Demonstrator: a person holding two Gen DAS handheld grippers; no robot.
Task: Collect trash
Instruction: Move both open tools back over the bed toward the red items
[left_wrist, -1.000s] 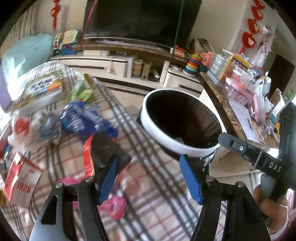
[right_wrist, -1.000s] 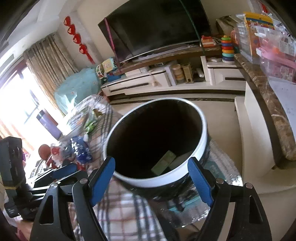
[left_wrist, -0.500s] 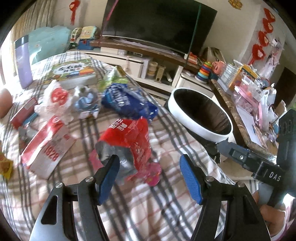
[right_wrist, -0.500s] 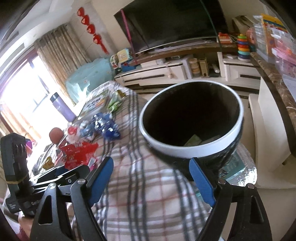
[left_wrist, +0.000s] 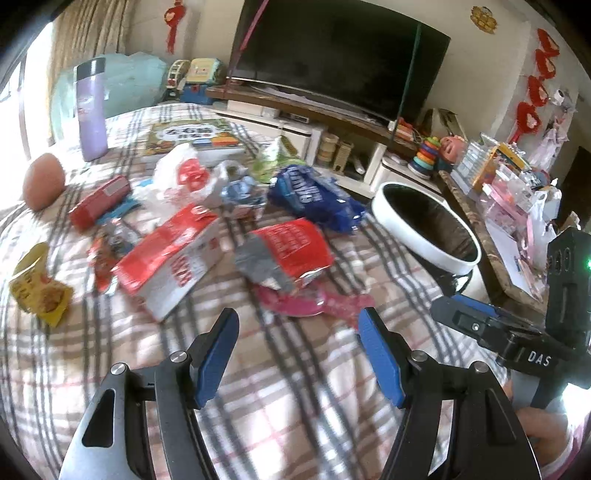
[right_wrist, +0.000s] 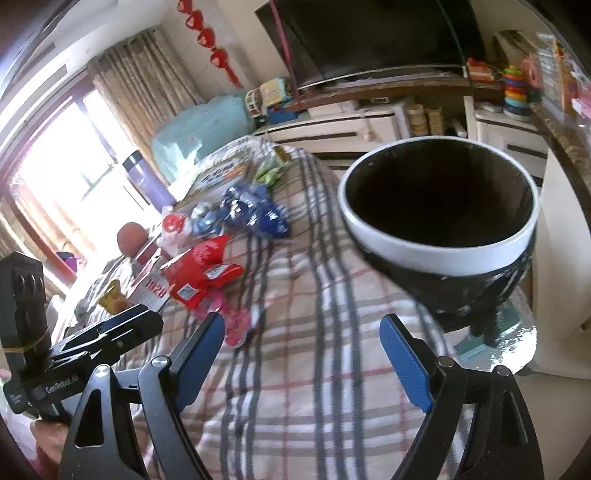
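Observation:
Trash lies scattered on a plaid-covered table (left_wrist: 280, 398). A red snack bag (left_wrist: 288, 254) lies over a pink wrapper (left_wrist: 314, 304), with a blue bag (left_wrist: 314, 199), a red and white carton (left_wrist: 173, 258), a white plastic bag (left_wrist: 188, 177) and a yellow wrapper (left_wrist: 37, 291) around them. The white-rimmed black trash bin (left_wrist: 424, 225) stands at the table's right edge; it also shows in the right wrist view (right_wrist: 439, 206). My left gripper (left_wrist: 299, 332) is open and empty, just short of the pink wrapper. My right gripper (right_wrist: 301, 339) is open and empty over the cloth, short of the bin.
A purple flask (left_wrist: 90, 110), a picture book (left_wrist: 192, 134) and a brown ball (left_wrist: 42, 181) sit at the table's far side. A TV (left_wrist: 340, 55) on a low cabinet stands behind. A cluttered counter (left_wrist: 517, 192) runs along the right, beyond the bin.
Both grippers have drawn back from the bin and swung left over the table. The trash pile has come fully into the left view. Both stay open and empty.

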